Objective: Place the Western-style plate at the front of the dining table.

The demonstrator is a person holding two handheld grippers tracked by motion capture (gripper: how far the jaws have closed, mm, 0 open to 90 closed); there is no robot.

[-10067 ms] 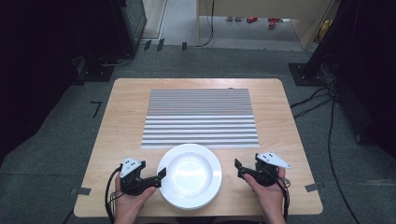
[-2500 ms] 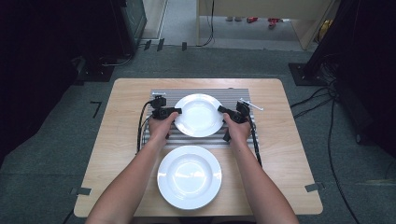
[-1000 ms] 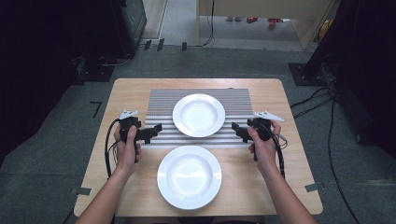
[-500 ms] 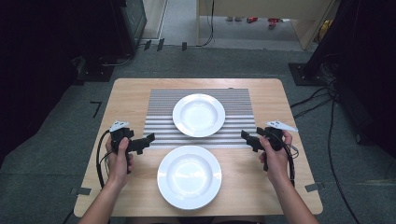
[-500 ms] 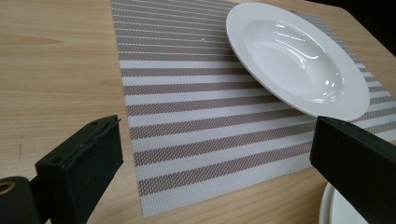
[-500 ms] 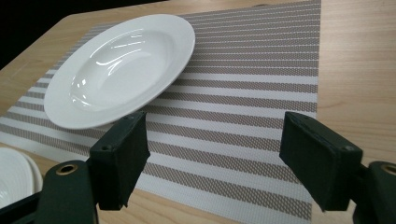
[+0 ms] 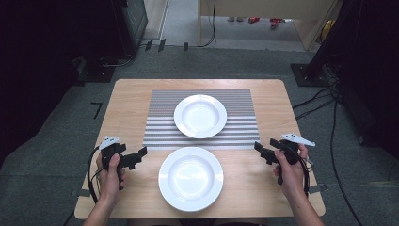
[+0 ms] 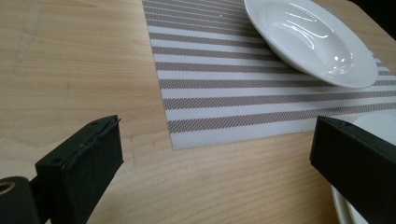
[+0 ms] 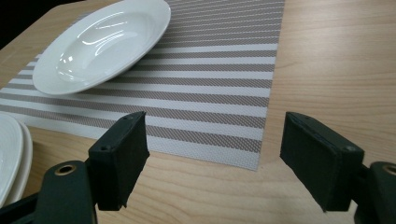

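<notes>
Flanking the near white plate (image 7: 190,178), the two grippers hover low over the wooden table (image 7: 127,101); the left gripper (image 7: 136,158) sits just to that plate's left, its jaws spread wide with nothing between them; the right gripper (image 7: 263,151) sits to that plate's right, somewhat farther from its rim, its jaws likewise spread and empty; each points inward toward the plate. The near plate rests on bare wood, its far rim close to the near edge of the striped placemat (image 7: 202,117); a second white plate (image 7: 200,116), deeper in its well, lies beyond the near plate, on the middle of the placemat; the two plates are apart, a few stripes showing between them. In the left gripper view, the placemat's near corner (image 8: 175,144) lies between the spread jaws, and the near plate's rim (image 8: 373,123) is partly hidden behind the right-hand jaw; in the right gripper view, the placemat's other near corner (image 9: 254,163) lies between the jaws, with the near plate's edge (image 9: 11,149) at the lower left.
</notes>
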